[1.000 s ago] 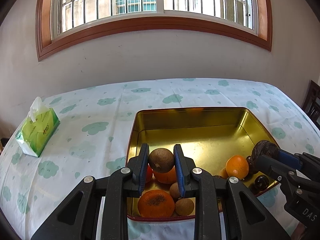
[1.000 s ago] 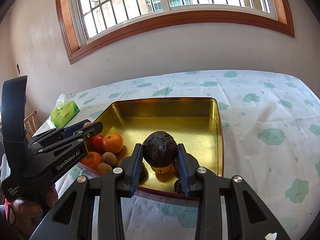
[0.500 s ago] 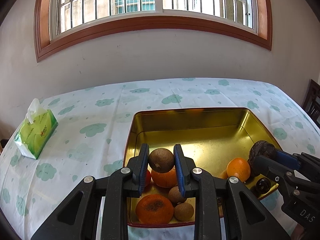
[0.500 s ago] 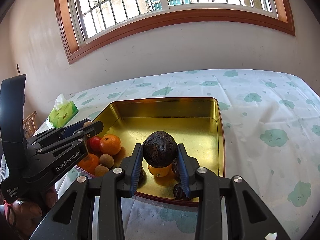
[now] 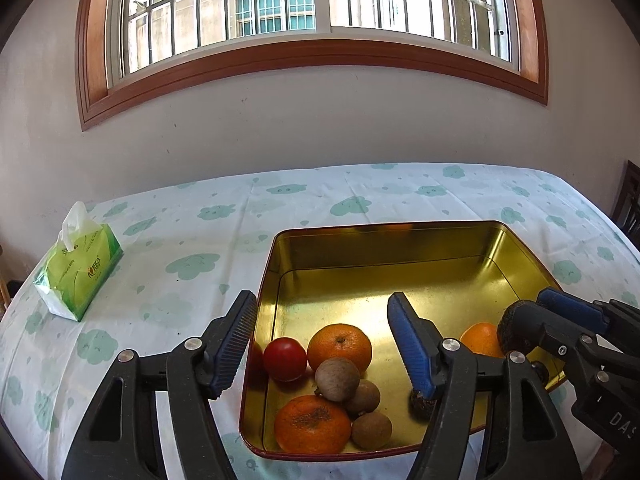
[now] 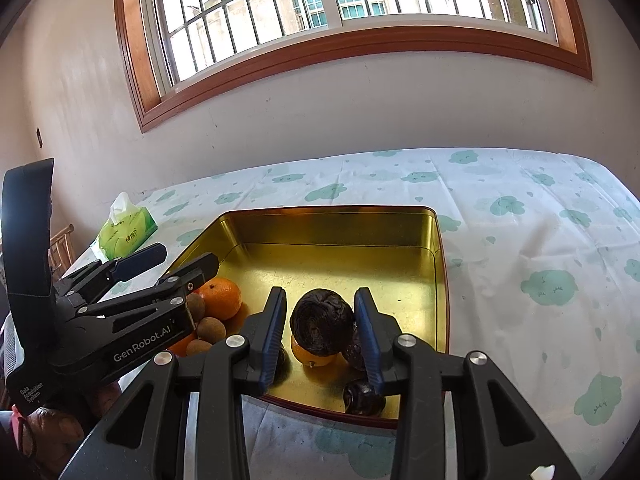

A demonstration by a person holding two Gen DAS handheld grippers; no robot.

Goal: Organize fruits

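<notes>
Gold tin (image 5: 400,256) holds oranges (image 5: 339,346) (longans (image 5: 337,379) too).

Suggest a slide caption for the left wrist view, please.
Open left hand-held gripper above small brown fruit lying among oranges in the gold tin.

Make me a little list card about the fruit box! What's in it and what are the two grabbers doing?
Box: gold tin on a cloud-print tablecloth
Fruit inside: oranges, red tomato, small brown fruits, dark wrinkly fruits
Left gripper: open, holding nothing, above the tin
Right gripper: shut on a dark wrinkly fruit, held above the tin
Beside the box: green tissue pack
</notes>
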